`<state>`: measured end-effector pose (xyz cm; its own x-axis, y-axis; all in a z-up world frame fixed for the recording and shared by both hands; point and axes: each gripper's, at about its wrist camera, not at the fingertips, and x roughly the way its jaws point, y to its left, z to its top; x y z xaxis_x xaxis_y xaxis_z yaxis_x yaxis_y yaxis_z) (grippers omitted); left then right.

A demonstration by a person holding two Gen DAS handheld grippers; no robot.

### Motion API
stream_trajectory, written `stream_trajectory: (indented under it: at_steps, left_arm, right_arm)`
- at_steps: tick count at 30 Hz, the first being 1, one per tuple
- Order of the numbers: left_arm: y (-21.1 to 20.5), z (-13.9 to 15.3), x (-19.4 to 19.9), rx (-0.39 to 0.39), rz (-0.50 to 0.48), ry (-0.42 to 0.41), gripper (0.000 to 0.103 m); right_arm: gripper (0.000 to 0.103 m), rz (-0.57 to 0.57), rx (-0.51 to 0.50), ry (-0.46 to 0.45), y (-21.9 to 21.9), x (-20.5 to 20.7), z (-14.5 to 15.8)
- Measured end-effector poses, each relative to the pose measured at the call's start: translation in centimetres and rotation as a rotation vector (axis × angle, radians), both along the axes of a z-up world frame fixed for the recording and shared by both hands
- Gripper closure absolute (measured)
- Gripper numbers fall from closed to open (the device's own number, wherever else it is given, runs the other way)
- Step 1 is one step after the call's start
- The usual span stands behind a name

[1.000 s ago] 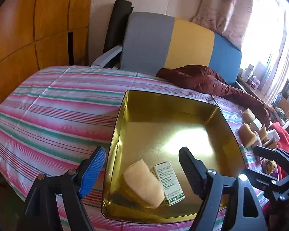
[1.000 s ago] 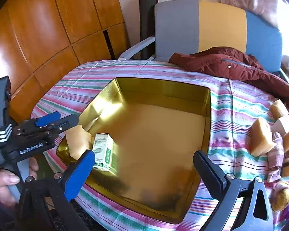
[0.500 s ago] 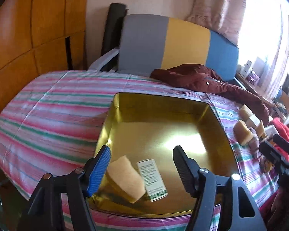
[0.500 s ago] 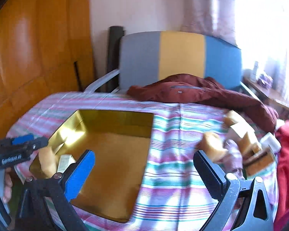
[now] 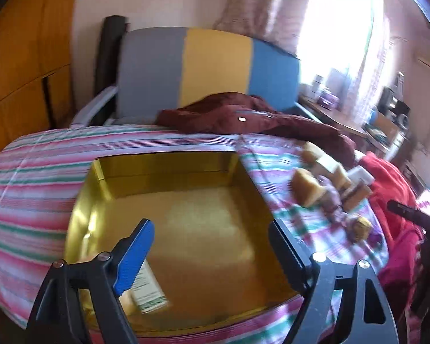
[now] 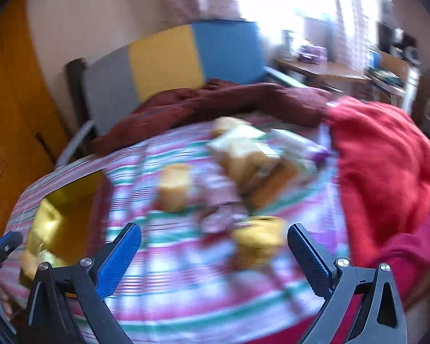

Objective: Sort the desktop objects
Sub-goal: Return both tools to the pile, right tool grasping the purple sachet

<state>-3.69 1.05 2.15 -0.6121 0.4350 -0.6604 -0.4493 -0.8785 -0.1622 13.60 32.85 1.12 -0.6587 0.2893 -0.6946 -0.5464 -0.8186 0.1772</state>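
The gold tin tray (image 5: 215,229) sits on the striped cloth. A white-and-green box (image 5: 149,289) lies in its near left corner, just behind my left gripper's blue finger. My left gripper (image 5: 210,255) hovers over the tray, its jaws opening with nothing between them. A heap of yellow sponge pieces (image 5: 306,190) and small boxes lies to the right of the tray. My right gripper (image 6: 213,258) is open above that heap. A yellow round item (image 6: 260,238) lies on the cloth ahead of its right finger, untouched. This view is blurred.
A maroon jacket (image 5: 243,117) lies at the far edge of the table before a grey, yellow and blue chair back (image 5: 215,66). A red garment (image 6: 386,172) bulks at the right of the heap. The tray (image 6: 66,209) shows at the left.
My left gripper drew back and swung right off the sponge and box; its jaws narrowed, then widened. My right gripper swept right from over the tray to the heap.
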Motion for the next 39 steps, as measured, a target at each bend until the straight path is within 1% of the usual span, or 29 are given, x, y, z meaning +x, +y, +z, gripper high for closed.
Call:
stream_trajectory:
  at_steps: [3, 5, 7, 9, 11, 13, 15, 16, 18, 20, 21, 22, 24, 25, 26, 28, 32, 35, 37, 39]
  left_arm:
    - [1.6, 0.0, 0.3, 0.011, -0.059, -0.006, 0.017]
    - [2.8, -0.1, 0.5, 0.023, -0.103, -0.014, 0.014]
    - [4.2, 0.0, 0.7, 0.03, -0.156, -0.017, 0.005]
    - [5.4, 0.1, 0.9, 0.024, -0.187, -0.027, 0.001]
    - [6.6, 0.3, 1.0, 0.032, -0.219, -0.035, 0.001]
    - [7.8, 0.4, 1.1, 0.026, -0.247, -0.05, 0.001]
    - [8.9, 0.4, 1.2, 0.015, -0.265, -0.062, 0.004]
    - [9.4, 0.4, 1.4, 0.004, -0.265, -0.064, 0.009]
    - [10.3, 0.2, 1.4, 0.0, -0.272, -0.076, 0.015]
    - [11.3, -0.2, 1.1, -0.004, -0.286, -0.12, 0.018]
    - [11.5, -0.4, 1.1, -0.002, -0.289, -0.135, 0.023]
    - [12.0, -0.7, 1.0, -0.004, -0.294, -0.153, 0.026]
    - [12.9, -1.3, 1.0, -0.007, -0.323, -0.192, 0.028]
    - [13.4, -1.7, 1.0, -0.008, -0.346, -0.214, 0.033]
    - [13.8, -1.9, 1.1, -0.016, -0.362, -0.225, 0.035]
    - [14.6, -2.2, 1.5, -0.031, -0.395, -0.224, 0.035]
    - [15.8, -2.6, 1.9, -0.021, -0.446, -0.238, 0.036]
    - [16.8, -2.8, 1.8, -0.015, -0.479, -0.252, 0.036]
    - [17.7, -2.9, 1.9, -0.011, -0.509, -0.256, 0.037]
    - [18.4, -2.9, 2.1, -0.007, -0.534, -0.26, 0.039]
  right_arm:
    - [0.0, -0.069, -0.06, -0.027, 4.0, 2.6, -0.1]
    - [0.0, -0.083, -0.079, -0.069, 6.1, 4.0, -0.1]
    - [0.0, -0.07, -0.097, -0.108, 7.1, 4.6, -0.4]
    - [0.0, -0.076, -0.116, -0.155, 8.4, 5.0, -0.9]
    - [0.0, -0.063, -0.103, -0.193, 9.1, 4.9, -1.2]
    - [0.001, -0.025, -0.087, -0.241, 9.5, 4.5, -1.5]
    - [0.001, 0.025, -0.072, -0.295, 9.7, 3.6, -2.1]
    - [0.001, 0.057, -0.06, -0.326, 9.7, 3.1, -2.4]
    - [0.001, 0.108, -0.049, -0.364, 9.6, 2.2, -2.9]
    - [0.001, 0.15, -0.053, -0.403, 9.7, 1.2, -3.6]
    - [0.001, 0.186, -0.044, -0.431, 9.5, 0.6, -4.0]
    - [0.001, 0.208, -0.033, -0.447, 9.3, 0.3, -4.3]
    - [0.001, 0.277, -0.017, -0.489, 8.9, -0.6, -4.9]
    - [0.001, 0.318, -0.005, -0.517, 8.8, -1.1, -5.3]
    - [0.001, 0.346, 0.012, -0.542, 8.7, -1.5, -5.7]
    - [0.001, 0.423, 0.052, -0.6, 8.5, -2.3, -6.4]
    - [0.001, 0.513, 0.111, -0.677, 8.5, -3.3, -7.6]
    - [0.003, 0.576, 0.114, -0.715, 8.8, -3.9, -8.5]
    - [0.012, 0.6, 0.099, -0.729, 9.1, -4.2, -8.9]
    - [0.017, 0.629, 0.086, -0.752, 9.3, -4.5, -9.4]
